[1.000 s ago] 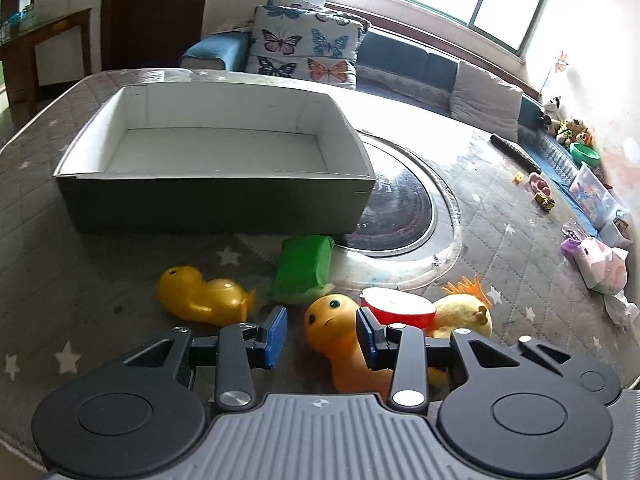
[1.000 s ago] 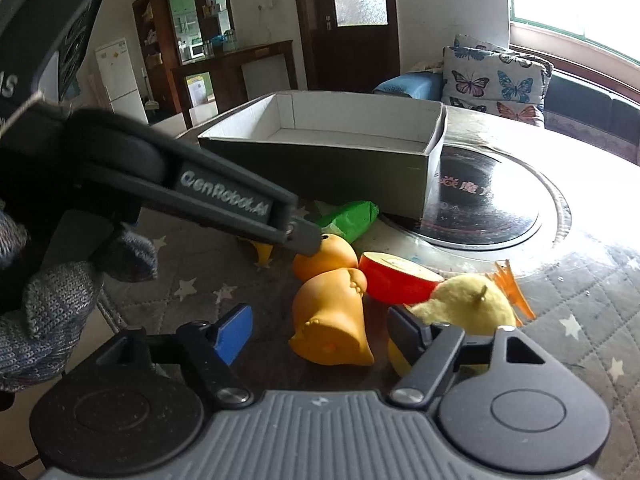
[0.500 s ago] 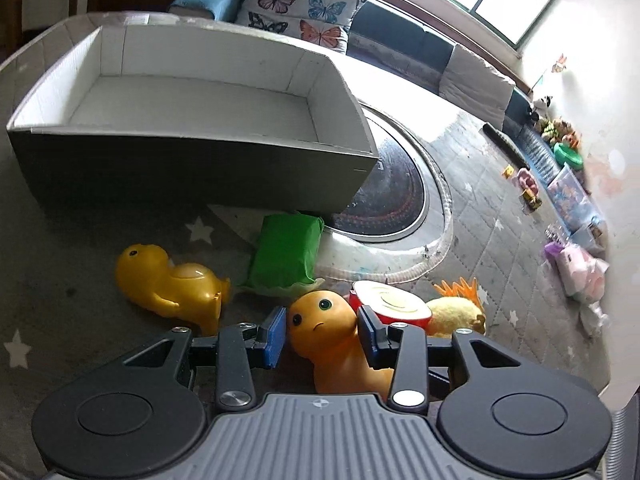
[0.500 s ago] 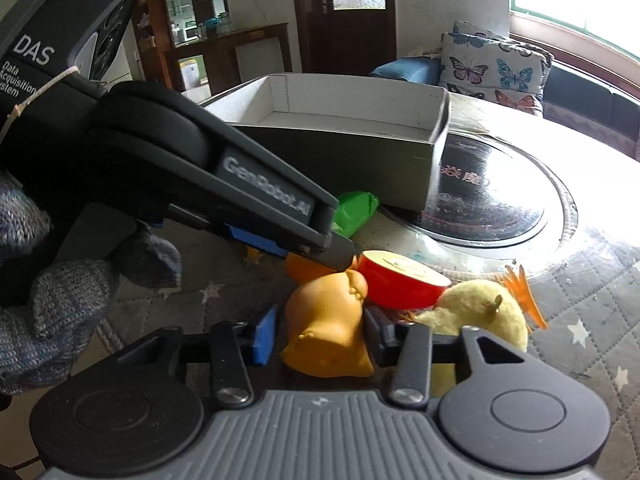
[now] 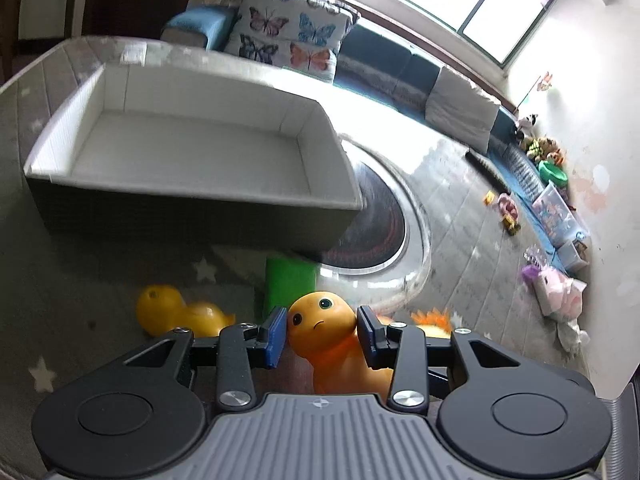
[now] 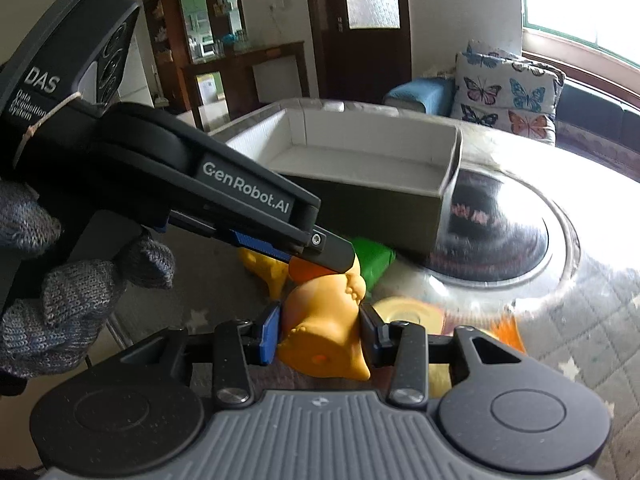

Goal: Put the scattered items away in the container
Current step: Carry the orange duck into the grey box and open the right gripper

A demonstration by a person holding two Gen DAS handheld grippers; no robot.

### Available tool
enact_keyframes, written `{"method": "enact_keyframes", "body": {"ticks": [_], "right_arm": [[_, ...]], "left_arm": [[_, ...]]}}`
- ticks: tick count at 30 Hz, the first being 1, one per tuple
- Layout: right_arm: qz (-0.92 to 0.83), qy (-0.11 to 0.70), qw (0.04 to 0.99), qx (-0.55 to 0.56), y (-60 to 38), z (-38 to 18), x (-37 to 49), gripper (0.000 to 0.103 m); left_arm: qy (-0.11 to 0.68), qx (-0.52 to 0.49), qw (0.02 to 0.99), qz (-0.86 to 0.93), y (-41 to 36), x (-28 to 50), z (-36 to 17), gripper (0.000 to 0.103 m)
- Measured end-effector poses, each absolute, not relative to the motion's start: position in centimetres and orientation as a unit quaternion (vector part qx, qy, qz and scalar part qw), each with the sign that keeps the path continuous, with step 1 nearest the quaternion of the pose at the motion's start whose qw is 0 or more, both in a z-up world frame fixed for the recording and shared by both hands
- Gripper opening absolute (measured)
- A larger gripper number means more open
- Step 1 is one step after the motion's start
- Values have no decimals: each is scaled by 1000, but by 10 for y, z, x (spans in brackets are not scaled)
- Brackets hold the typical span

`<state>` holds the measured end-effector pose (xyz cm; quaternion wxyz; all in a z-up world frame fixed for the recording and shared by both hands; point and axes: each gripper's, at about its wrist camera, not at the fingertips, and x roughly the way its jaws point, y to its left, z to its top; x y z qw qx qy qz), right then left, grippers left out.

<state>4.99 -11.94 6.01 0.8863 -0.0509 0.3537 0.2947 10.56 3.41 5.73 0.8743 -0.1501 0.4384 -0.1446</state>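
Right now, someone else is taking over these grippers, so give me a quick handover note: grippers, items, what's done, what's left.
Left gripper: pads against the head of the orange toy.
Right gripper: jaws have just been closing and now clamp the same toy's base; a gloved hand holds the left tool.
Box: nothing inside it.
On the table: yellow duck, green packet, red-rimmed toy, pale spiky toy.
Done: orange toy gripped.
Left: carry it into the box, then the other four.
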Motion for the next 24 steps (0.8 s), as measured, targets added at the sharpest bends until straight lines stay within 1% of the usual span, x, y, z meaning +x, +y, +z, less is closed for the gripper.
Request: {"method": "enact_keyframes", "body": {"ticks": [7, 12, 17, 24], "right_arm": [[300, 308, 901, -57, -111, 86, 84, 41], [299, 291, 907, -58, -105, 95, 124, 41], [295, 300, 905, -60, -96, 90, 174, 41], [284, 341, 894, -63, -82, 64, 224, 41]], "left_arm": [[389, -150, 899, -132, 40, 135, 87, 41], [369, -148, 909, -122, 44, 172, 97, 41], [380, -159, 904, -116, 51, 220, 88, 41], [418, -182, 884, -106, 59, 273, 52, 41]]}}
